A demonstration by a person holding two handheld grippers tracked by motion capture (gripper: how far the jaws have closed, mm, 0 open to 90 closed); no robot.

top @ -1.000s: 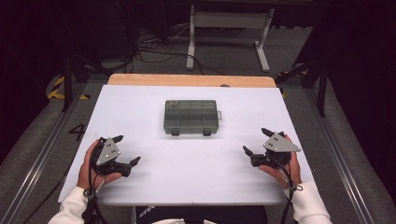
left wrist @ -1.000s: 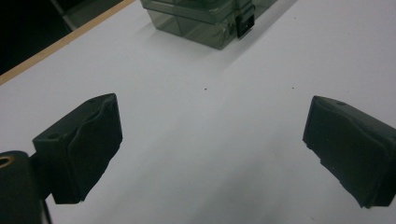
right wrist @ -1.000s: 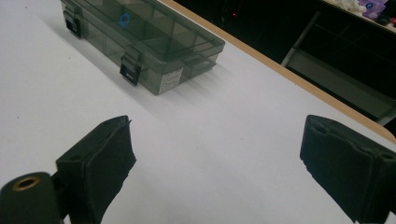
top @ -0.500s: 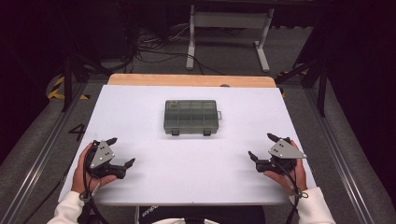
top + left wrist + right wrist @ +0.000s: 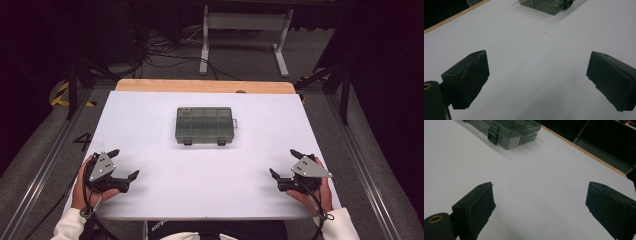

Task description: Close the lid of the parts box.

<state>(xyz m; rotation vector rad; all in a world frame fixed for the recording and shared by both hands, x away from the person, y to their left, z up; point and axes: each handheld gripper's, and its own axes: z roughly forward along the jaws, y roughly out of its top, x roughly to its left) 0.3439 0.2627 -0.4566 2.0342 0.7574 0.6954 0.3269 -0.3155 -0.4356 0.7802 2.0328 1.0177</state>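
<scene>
while latched, organizer box (image 5: 205, 125) seemingly empty

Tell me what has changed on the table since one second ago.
Both grippers drew back toward the person's edge: the left gripper and the right gripper, both open and empty. The box stayed shut in the same place.

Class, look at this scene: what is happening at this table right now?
A person sits at a white table with a two-jaw gripper in each hand. The left gripper and the right gripper rest near the front corners, both with jaws wide open and holding nothing. A smoky clear compartment box lies shut in the middle of the table, latches facing the person, apart from both grippers. Nothing has been touched yet.
</scene>
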